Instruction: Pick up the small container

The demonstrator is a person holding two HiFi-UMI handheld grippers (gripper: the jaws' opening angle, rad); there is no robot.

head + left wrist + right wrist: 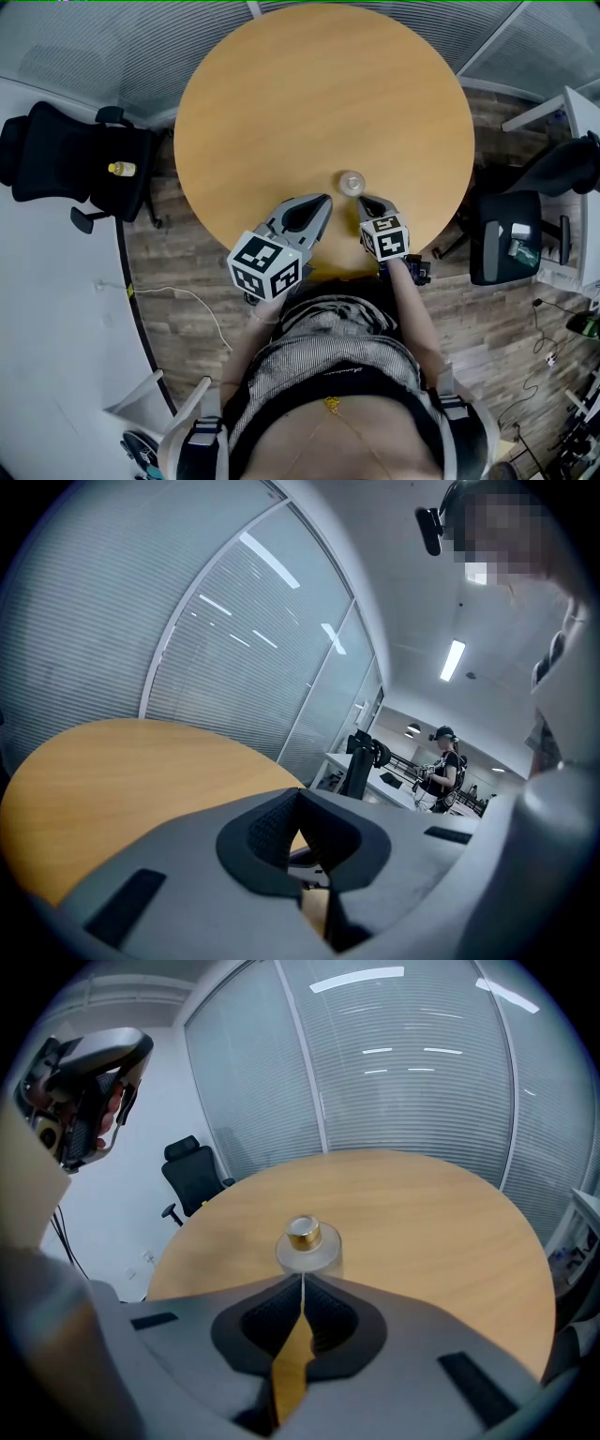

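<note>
At the near edge of the round surface, left first: the left tool has its jaws pressed together with nothing between them. Its own view shows bare wood and a glass wall, no container. Just right of its tips the small container stands upright on the surface, close to the person's side. It has a squat clear body with a gold cap. Right again, the right tool aims straight at it, jaws pressed together and empty, tips just short of the base. Whether they touch it I cannot tell.

Step in hand looks like the approach, with no grasp started yet. The right tool is the better lined up, so use that one. Spread the jaws before going any further forward — shut tips would only shove the container away across the smooth wood. Bring the pads down either side of the wide body, not the narrow cap, and keep them low and level. Close gently, since the body looks slick and could squirt out. Keep the left tool clear, then lift straight up.
</note>
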